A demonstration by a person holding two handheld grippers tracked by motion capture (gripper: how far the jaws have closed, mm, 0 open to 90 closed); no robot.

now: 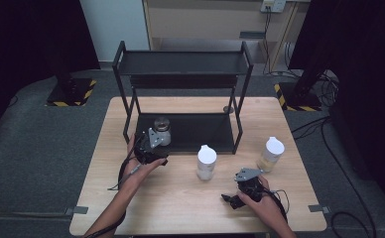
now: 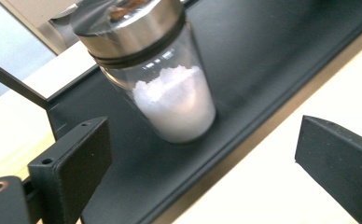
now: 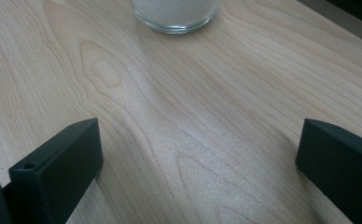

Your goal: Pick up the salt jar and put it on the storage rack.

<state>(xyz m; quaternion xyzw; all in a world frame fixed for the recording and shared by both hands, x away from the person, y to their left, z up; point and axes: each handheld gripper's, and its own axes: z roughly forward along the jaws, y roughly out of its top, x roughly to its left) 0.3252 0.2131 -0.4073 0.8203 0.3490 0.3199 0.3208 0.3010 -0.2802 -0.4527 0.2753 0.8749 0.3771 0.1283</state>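
Observation:
A glass shaker (image 1: 161, 130) with a steel lid and white granules stands on the lower shelf of a black rack (image 1: 180, 64). My left gripper (image 1: 156, 146) is open just in front of it. In the left gripper view the shaker (image 2: 170, 93) stands upright on the black shelf (image 2: 272, 56) beyond the jaws of my left gripper (image 2: 200, 149), and neither jaw touches it. My right gripper (image 1: 237, 193) rests near the table's front right, open. In the right gripper view my right gripper (image 3: 200, 140) has bare wood between its jaws, and a glass base (image 3: 177, 14) sits farther ahead.
Two white-capped bottles stand on the wooden table (image 1: 146, 208): one with white contents (image 1: 206, 161) in the middle and one with yellowish contents (image 1: 271, 153) to the right. The rack's upper shelf is bare. Cables trail from both grippers.

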